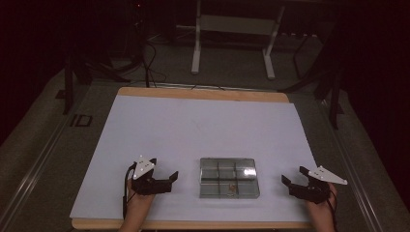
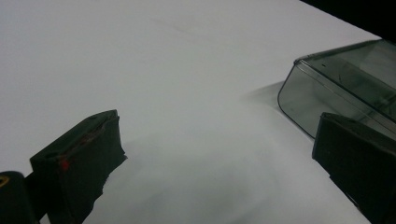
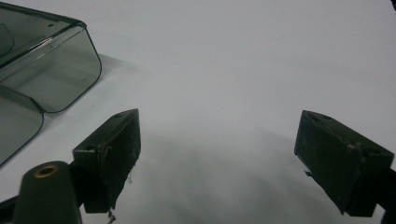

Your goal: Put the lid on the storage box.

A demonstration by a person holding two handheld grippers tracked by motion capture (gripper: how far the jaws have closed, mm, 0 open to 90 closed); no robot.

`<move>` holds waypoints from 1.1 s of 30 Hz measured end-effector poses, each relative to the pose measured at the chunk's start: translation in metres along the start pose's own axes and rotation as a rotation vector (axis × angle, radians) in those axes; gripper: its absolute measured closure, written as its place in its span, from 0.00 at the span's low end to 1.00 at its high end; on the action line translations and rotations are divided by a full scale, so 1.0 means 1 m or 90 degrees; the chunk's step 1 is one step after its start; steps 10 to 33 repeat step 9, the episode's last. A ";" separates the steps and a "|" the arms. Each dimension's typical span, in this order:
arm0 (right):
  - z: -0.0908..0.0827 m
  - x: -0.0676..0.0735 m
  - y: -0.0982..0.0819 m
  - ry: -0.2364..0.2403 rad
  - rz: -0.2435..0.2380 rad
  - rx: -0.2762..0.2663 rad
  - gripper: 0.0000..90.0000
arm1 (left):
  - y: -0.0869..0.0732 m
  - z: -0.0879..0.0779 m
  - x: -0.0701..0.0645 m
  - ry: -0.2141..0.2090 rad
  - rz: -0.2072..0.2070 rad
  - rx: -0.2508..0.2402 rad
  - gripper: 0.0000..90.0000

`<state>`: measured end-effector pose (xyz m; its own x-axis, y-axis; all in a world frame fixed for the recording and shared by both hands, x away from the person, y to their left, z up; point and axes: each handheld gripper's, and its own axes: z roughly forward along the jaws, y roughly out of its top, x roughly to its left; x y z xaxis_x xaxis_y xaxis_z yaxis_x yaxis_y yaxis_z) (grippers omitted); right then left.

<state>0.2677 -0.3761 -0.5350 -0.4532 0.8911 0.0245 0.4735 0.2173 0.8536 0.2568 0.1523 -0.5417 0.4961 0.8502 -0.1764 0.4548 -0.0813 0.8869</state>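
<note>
A clear plastic compartment box [image 1: 228, 177] with its lid closed lies near the front middle of the white table sheet [image 1: 203, 125]. A small brownish item [image 1: 232, 187] sits in one of its front compartments. My left gripper [image 1: 164, 173] rests open to the left of the box, jaws pointing toward it; the box corner [image 2: 327, 88] appears at the right of the left gripper view. My right gripper [image 1: 293, 178] rests open to the right of the box; the box corner [image 3: 46, 70] appears at the upper left of the right gripper view. Neither gripper touches the box.
The wooden table edge [image 1: 193, 224] runs along the front. Behind the table stands a white metal frame [image 1: 232, 34], with cables [image 1: 150, 63] on the dark floor. The white sheet stretches bare behind the box.
</note>
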 end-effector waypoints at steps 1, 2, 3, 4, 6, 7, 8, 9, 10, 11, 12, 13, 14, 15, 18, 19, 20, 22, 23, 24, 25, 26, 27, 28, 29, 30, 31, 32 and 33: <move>0.000 0.000 0.000 0.000 0.000 -0.001 0.16 | 0.000 -0.001 0.000 0.002 0.000 -0.003 0.02; 0.000 0.000 0.000 -0.002 0.000 -0.001 0.16 | 0.000 -0.001 0.000 0.005 0.001 -0.006 0.02; 0.000 0.000 0.000 -0.004 0.002 -0.002 0.16 | -0.001 -0.001 -0.001 0.007 0.003 -0.007 0.02; 0.000 0.000 0.000 -0.004 0.004 -0.002 0.16 | -0.001 -0.001 -0.001 0.009 0.005 -0.007 0.02; -0.001 -0.001 0.000 -0.006 0.006 -0.004 0.16 | -0.001 -0.001 -0.002 0.012 0.011 -0.008 0.02; -0.001 -0.001 -0.001 -0.006 0.006 -0.005 0.16 | -0.001 -0.001 -0.003 0.013 0.013 -0.007 0.02; -0.001 0.000 -0.001 -0.005 0.006 -0.007 0.16 | -0.001 -0.001 -0.003 0.014 0.015 -0.007 0.02; -0.001 0.000 -0.001 -0.005 0.006 -0.007 0.16 | -0.001 -0.001 -0.003 0.014 0.015 -0.007 0.02; -0.001 0.000 -0.001 -0.005 0.006 -0.007 0.16 | -0.001 -0.001 -0.003 0.014 0.015 -0.007 0.02; -0.001 0.000 -0.001 -0.005 0.006 -0.007 0.16 | -0.001 -0.001 -0.003 0.014 0.015 -0.007 0.02; -0.001 0.000 -0.001 -0.005 0.006 -0.007 0.16 | -0.001 -0.001 -0.003 0.014 0.015 -0.007 0.02; -0.001 0.000 -0.001 -0.005 0.006 -0.007 0.16 | -0.001 -0.001 -0.003 0.014 0.015 -0.007 0.02; -0.001 0.000 -0.001 -0.005 0.006 -0.007 0.16 | -0.001 -0.001 -0.003 0.014 0.015 -0.007 0.02; -0.001 0.000 -0.001 -0.005 0.006 -0.007 0.16 | -0.001 -0.001 -0.003 0.014 0.015 -0.007 0.02; -0.001 0.000 -0.001 -0.005 0.006 -0.007 0.16 | -0.001 -0.001 -0.003 0.014 0.015 -0.007 0.02; -0.001 0.000 -0.001 -0.005 0.006 -0.007 0.16 | -0.001 -0.001 -0.003 0.014 0.015 -0.007 0.02; -0.001 0.000 -0.001 -0.005 0.006 -0.007 0.16 | -0.001 -0.001 -0.003 0.014 0.015 -0.007 0.02; -0.001 0.000 -0.001 -0.005 0.006 -0.007 0.16 | -0.001 -0.001 -0.003 0.014 0.015 -0.007 0.02; -0.001 0.000 -0.001 -0.005 0.006 -0.007 0.16 | -0.001 -0.001 -0.003 0.014 0.015 -0.007 0.02; -0.001 0.000 -0.001 -0.005 0.006 -0.007 0.16 | -0.001 -0.001 -0.003 0.014 0.015 -0.007 0.02; -0.001 0.000 -0.001 -0.005 0.006 -0.007 0.16 | -0.001 -0.001 -0.003 0.014 0.015 -0.007 0.02; -0.001 0.000 -0.001 -0.005 0.006 -0.007 0.16 | -0.001 -0.001 -0.003 0.014 0.015 -0.007 0.02; -0.001 0.000 -0.001 -0.005 0.006 -0.007 0.16 | -0.001 -0.001 -0.003 0.014 0.015 -0.007 0.02; -0.001 0.000 -0.001 -0.005 0.006 -0.007 0.16 | -0.001 -0.001 -0.003 0.014 0.015 -0.007 0.02; -0.001 0.000 -0.001 -0.005 0.006 -0.007 0.16 | -0.001 -0.001 -0.003 0.014 0.015 -0.007 0.02; -0.001 0.000 -0.001 -0.005 0.006 -0.007 0.16 | -0.001 -0.001 -0.003 0.014 0.015 -0.007 0.02; -0.001 0.000 -0.001 -0.005 0.006 -0.007 0.16 | -0.001 -0.001 -0.003 0.014 0.015 -0.007 0.02; -0.001 0.000 -0.001 -0.005 0.006 -0.007 0.16 | -0.001 -0.001 -0.003 0.014 0.015 -0.007 0.02; -0.001 0.000 -0.001 -0.005 0.006 -0.007 0.16 | -0.001 -0.001 -0.003 0.014 0.015 -0.007 0.02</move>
